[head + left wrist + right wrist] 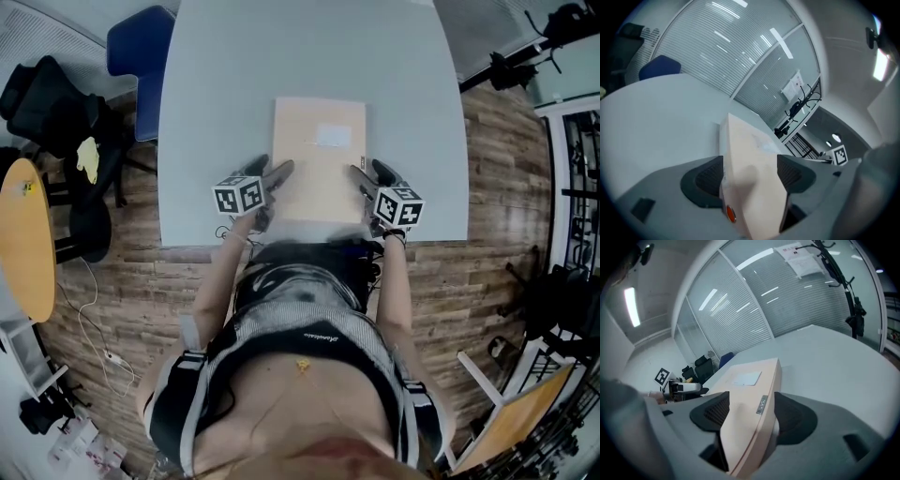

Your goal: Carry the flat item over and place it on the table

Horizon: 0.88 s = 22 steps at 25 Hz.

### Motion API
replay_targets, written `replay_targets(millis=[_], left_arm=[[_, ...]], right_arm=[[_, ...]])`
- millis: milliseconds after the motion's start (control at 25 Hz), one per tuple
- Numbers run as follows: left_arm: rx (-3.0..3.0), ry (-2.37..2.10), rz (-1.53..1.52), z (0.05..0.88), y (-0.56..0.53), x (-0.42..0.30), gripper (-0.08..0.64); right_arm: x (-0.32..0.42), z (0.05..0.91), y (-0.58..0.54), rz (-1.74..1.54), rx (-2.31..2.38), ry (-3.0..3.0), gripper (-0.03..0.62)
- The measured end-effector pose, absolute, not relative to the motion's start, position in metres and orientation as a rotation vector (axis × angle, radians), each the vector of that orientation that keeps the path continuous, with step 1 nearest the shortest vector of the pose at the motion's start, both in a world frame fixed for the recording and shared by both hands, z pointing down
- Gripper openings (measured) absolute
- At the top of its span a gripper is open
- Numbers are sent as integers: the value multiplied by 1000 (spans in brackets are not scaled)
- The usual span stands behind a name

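Observation:
A flat beige case (319, 155) with a pale label lies lengthwise on the grey table (216, 112), its near end close to the table's front edge. My left gripper (275, 183) holds its left edge and my right gripper (364, 183) its right edge. In the left gripper view the case (747, 164) fills the gap between the dark pads (705, 180), which press on it. In the right gripper view the case (750, 427) likewise sits between both pads (794, 416), touching each. Its near end is blurred in the head view.
A blue chair (141, 56) stands at the table's far left corner, with black chairs (56, 112) beside it. A round yellow table (23, 239) is at the left. Wooden floor surrounds the table; a wooden chair (511, 403) is at the lower right.

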<state>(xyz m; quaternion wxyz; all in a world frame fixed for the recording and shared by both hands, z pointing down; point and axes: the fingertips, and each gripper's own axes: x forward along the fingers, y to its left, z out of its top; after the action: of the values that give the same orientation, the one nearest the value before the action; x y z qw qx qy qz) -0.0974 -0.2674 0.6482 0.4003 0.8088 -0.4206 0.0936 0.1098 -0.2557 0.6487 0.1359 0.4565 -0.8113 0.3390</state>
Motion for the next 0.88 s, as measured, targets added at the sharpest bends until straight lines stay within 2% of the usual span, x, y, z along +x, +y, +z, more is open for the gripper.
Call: replay_targets(millis=[240, 320, 640, 760, 880], left_arm=[[2267, -1052, 305, 604, -254, -77, 333], [2305, -1028, 313, 593, -249, -69, 320], [2465, -931, 266, 544, -227, -30, 72], [2509, -902, 204, 520, -223, -20, 34], [2553, -878, 142, 494, -220, -13, 26]], right_arm=[[101, 610, -252, 713, 1293, -2377, 279], [95, 598, -249, 645, 1272, -2384, 243], [72, 545, -242, 403, 1210, -2454, 105], [61, 519, -235, 342, 1195, -2503, 60], [50, 494, -228, 296, 1191, -2554, 36]])
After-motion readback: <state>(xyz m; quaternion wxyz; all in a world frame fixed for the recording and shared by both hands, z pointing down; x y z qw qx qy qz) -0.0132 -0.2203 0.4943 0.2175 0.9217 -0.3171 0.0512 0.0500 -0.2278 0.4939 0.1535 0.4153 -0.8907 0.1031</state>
